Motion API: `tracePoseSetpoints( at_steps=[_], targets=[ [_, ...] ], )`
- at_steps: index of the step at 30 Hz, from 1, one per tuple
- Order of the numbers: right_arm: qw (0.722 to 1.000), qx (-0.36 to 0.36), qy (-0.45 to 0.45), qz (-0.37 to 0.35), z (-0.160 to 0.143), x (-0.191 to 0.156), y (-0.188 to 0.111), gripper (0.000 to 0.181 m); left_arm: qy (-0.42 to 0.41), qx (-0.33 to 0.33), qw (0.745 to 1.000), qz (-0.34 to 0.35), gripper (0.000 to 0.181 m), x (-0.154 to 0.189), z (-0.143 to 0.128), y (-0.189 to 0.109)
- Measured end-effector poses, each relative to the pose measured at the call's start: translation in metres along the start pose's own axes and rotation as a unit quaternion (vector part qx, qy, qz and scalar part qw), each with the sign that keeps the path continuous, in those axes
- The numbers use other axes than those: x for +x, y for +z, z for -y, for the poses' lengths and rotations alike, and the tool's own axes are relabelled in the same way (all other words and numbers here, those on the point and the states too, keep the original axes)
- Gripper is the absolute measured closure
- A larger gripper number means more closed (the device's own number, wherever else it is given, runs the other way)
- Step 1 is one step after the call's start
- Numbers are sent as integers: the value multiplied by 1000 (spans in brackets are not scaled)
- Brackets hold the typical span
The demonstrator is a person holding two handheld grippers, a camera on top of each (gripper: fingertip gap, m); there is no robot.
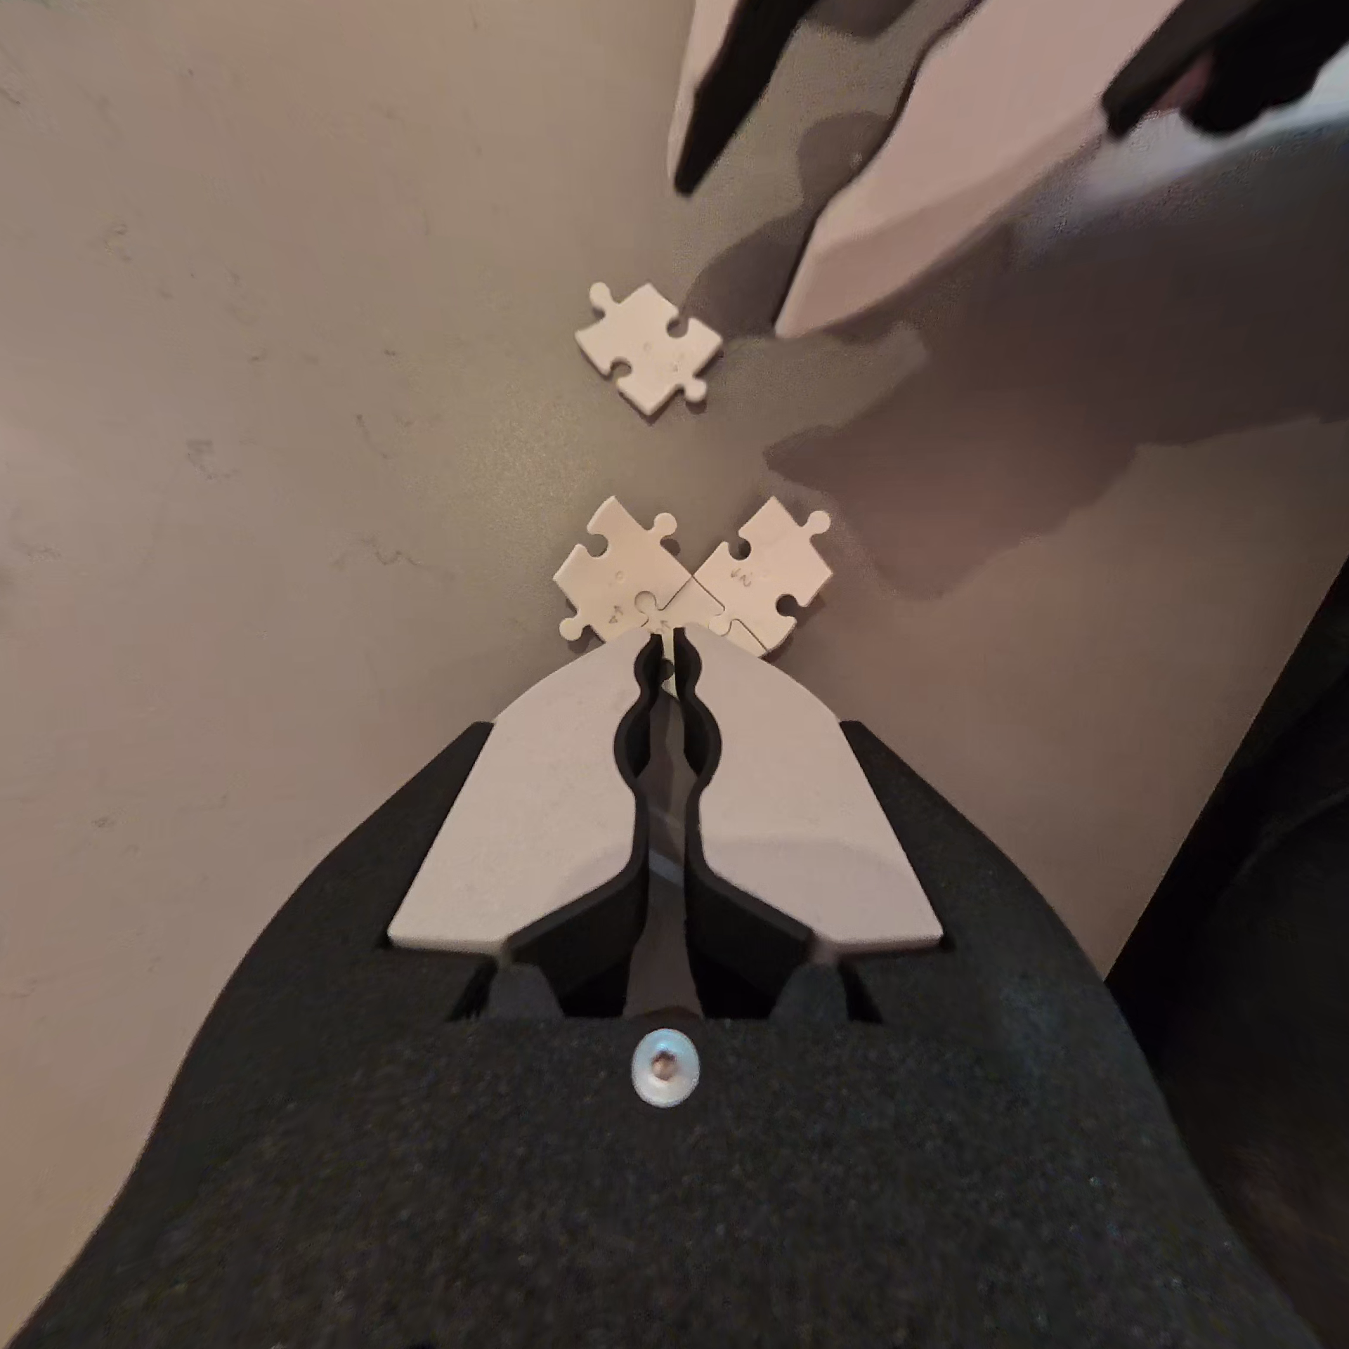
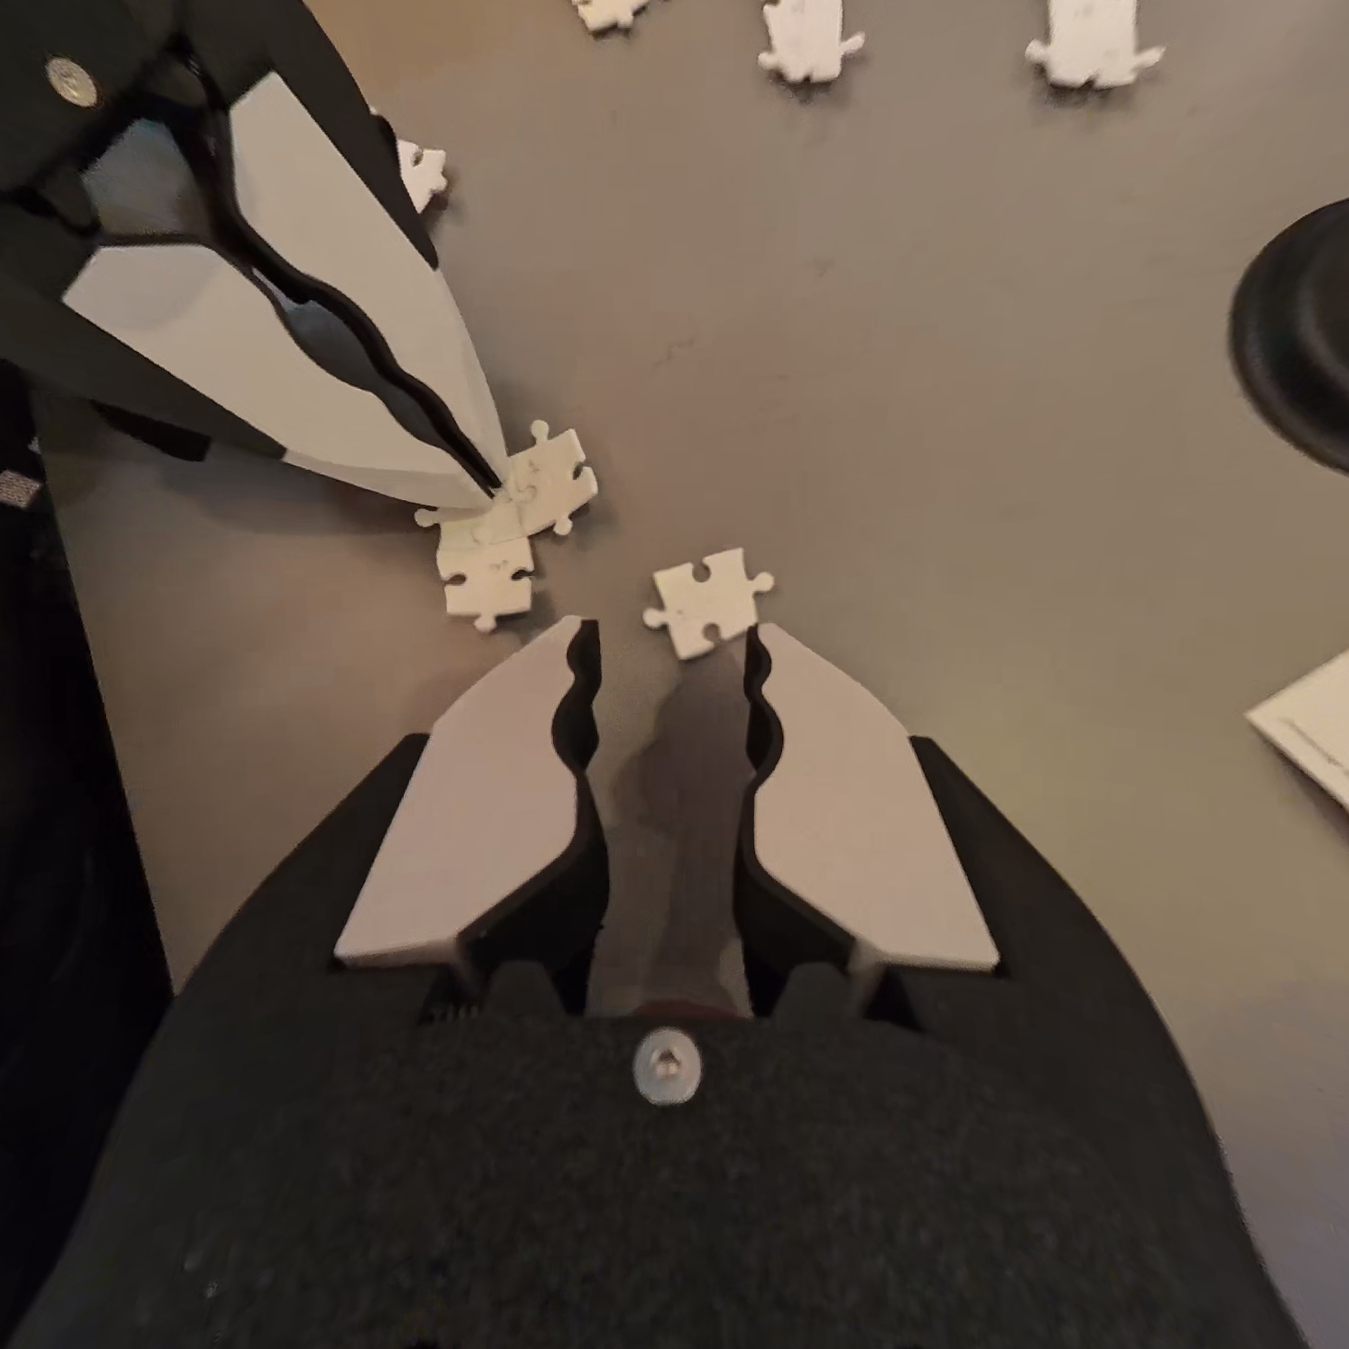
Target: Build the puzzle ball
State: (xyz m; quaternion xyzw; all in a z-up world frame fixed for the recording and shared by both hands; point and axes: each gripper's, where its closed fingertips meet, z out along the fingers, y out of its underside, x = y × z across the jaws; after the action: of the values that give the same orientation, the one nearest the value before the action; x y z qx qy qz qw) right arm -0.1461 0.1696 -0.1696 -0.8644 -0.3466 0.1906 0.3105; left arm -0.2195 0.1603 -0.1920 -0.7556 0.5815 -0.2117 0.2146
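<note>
A small cluster of joined white puzzle pieces lies on the grey table. My left gripper is shut on the cluster's near edge; the right wrist view shows the same grip on the cluster. A single loose white puzzle piece lies just beyond the cluster. My right gripper is open and empty, its right fingertip next to that loose piece. In the left wrist view the right gripper is blurred at the upper right.
Several more loose white pieces lie along the far edge, and one sits behind the left gripper. A black round object is at the right, a white sheet of paper below it. A dark edge borders the table. The left gripper's tips are roughly 8 cm from the right gripper's.
</note>
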Motion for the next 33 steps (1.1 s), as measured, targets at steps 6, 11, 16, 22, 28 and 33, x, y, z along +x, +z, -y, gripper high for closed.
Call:
tracePoseSetpoints(
  at_steps=[6,11,16,22,28,33],
  targets=[
    [999,-19,13,45,-2,19,11,150,5,-3,1000,6,178,0,0,0],
    [999,-35,-24,12,-9,23,22,161,2,-2,1000,8,179,-1,-1,-1],
    [999,-33,-42,8,-8,19,24,174,5,-2,1000,6,178,0,0,-1],
    [998,-36,-57,18,-8,13,22,181,5,-3,1000,7,178,-1,-1,-1],
    [996,-9,-82,17,-1,6,4,163,2,-4,1000,11,178,-6,-1,-2],
    [997,-5,-81,-15,-7,-5,7,161,5,-6,1000,14,178,-6,-1,-2]
  ],
)
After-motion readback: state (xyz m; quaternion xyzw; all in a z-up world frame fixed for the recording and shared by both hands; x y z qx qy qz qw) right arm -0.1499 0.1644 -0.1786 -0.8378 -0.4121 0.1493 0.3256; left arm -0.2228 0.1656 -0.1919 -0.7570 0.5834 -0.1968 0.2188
